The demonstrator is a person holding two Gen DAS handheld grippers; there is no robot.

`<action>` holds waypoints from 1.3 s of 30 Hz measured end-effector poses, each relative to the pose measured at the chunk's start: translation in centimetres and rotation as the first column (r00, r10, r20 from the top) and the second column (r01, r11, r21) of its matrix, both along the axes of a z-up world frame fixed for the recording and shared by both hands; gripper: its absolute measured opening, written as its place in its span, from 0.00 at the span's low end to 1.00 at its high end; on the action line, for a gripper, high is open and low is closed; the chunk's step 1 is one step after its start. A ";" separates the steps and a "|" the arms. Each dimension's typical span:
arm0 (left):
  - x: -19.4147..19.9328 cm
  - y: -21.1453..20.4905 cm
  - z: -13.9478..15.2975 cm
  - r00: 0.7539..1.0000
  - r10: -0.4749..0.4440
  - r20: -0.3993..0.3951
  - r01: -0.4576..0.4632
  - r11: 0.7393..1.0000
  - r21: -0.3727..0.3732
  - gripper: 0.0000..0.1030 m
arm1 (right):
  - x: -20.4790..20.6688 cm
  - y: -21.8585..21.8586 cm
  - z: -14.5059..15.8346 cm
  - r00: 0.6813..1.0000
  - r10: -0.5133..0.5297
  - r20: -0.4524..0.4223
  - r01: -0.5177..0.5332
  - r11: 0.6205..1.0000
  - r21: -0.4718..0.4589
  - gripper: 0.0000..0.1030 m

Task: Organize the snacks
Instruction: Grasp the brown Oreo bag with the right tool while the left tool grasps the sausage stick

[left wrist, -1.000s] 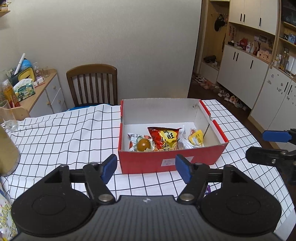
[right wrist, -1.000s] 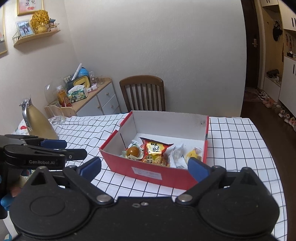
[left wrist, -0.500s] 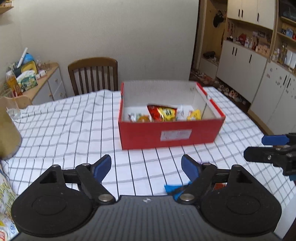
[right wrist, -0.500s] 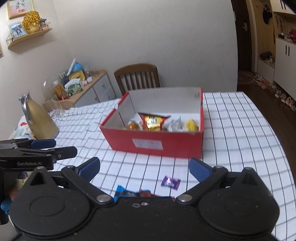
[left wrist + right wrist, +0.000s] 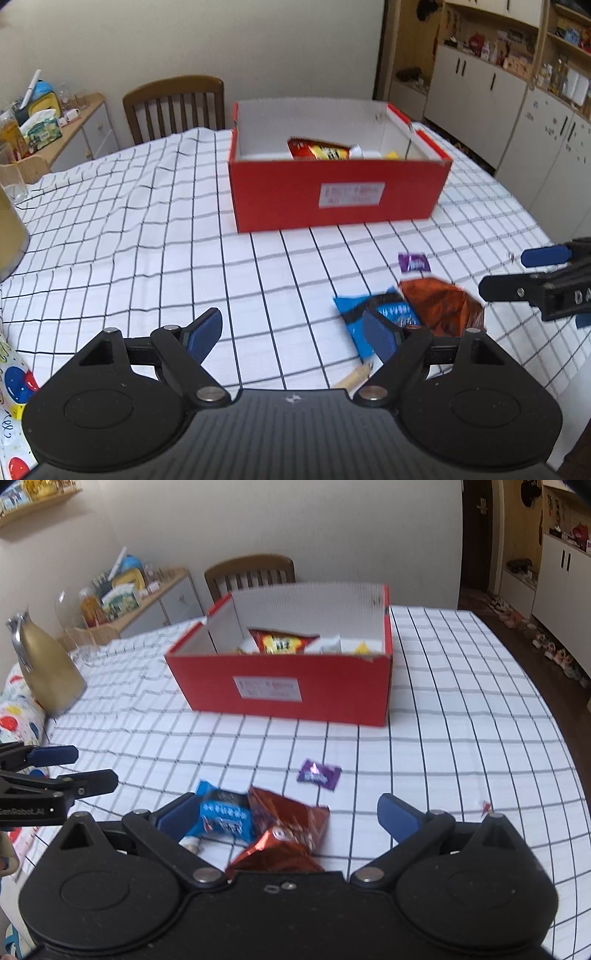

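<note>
Both claws stand wide and empty: left claw (image 5: 293,334), its jaws just opened further, and right claw (image 5: 286,816). Blue packet (image 5: 221,818), red-brown packet (image 5: 291,821) and purple candy (image 5: 318,773) lie near the surface's front edge, before the red box (image 5: 288,686).

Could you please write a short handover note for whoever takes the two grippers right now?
Left gripper: open, empty, its jaws having just widened.
Right gripper: open, empty, above the loose packets.
Red box on the checked tablecloth already holds several snacks.
Still outside, in front of the box: blue packet, red-brown packet, small purple candy.
Left to do: put those three into the box.
</note>
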State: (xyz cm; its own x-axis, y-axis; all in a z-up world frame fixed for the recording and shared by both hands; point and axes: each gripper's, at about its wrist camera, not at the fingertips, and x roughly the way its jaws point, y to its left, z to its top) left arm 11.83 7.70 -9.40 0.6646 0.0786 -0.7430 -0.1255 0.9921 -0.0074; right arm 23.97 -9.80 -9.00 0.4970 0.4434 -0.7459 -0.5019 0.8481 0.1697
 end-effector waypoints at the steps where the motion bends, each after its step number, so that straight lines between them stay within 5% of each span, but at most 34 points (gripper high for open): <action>1: 0.0 0.0 -0.4 1.000 -0.008 -0.009 0.008 1.000 0.000 0.80 | 0.1 0.0 -0.4 1.000 -0.004 -0.013 0.003 1.000 -0.009 1.00; 9: -0.2 -0.9 -3.7 0.984 -0.145 -0.105 0.146 0.989 -0.001 0.80 | 1.1 -0.3 -2.4 0.990 -0.036 -0.136 0.034 0.999 -0.015 0.96; 15: -0.1 -2.1 -5.5 0.960 -0.232 -0.157 0.243 0.968 0.056 0.80 | 2.0 0.4 -2.5 0.988 -0.039 -0.150 0.037 0.999 -0.021 0.89; 29: 1.0 -2.4 -7.8 0.934 -0.282 -0.219 0.292 0.956 0.013 0.80 | 3.5 1.7 -4.8 0.969 -0.035 -0.246 0.030 0.999 -0.027 0.76; 31: 1.2 -2.4 -7.9 0.929 -0.293 -0.227 0.302 0.953 0.005 0.67 | 3.4 1.7 -5.1 0.966 -0.032 -0.258 0.027 0.999 -0.025 0.75; 39: 1.4 -2.7 -7.7 0.916 -0.325 -0.235 0.330 0.944 -0.021 0.54 | 2.6 1.3 -5.9 0.959 0.000 -0.285 0.001 1.000 0.002 0.59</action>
State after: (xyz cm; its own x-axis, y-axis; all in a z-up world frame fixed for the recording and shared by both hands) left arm 13.25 5.02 -17.07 0.4648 -0.0993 -0.8798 0.2106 0.9776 0.0010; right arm 26.60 -8.53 -14.95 0.2645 0.4446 -0.8558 -0.4319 0.8480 0.3071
